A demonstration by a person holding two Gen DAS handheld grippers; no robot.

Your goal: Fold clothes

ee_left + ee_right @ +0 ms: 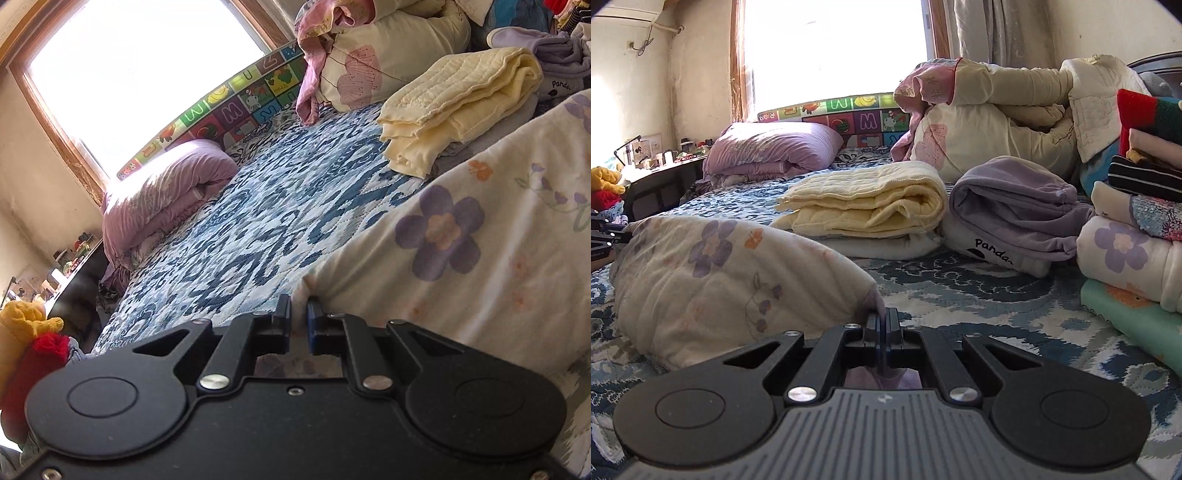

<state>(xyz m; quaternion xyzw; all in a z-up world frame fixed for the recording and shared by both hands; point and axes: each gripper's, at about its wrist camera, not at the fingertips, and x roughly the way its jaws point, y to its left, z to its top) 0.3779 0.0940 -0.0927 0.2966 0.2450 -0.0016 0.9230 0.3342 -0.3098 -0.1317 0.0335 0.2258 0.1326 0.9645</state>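
A cream garment with purple and orange flowers (713, 273) lies bunched on the blue-and-white patterned bedspread (960, 291). My right gripper (885, 317) is shut on the garment's near right corner. In the left wrist view the same garment (461, 251) fills the right side. My left gripper (299, 308) is nearly shut, pinching the garment's left edge between its jaws. The left gripper also shows at the far left edge of the right wrist view (605, 236).
A folded yellow quilted piece (864, 203) and a folded lilac "Panda" garment (1015, 218) lie behind. A stack of folded clothes (1134, 236) stands at right. A purple pillow (768, 147), a heaped comforter (997, 122) and a window are at the back.
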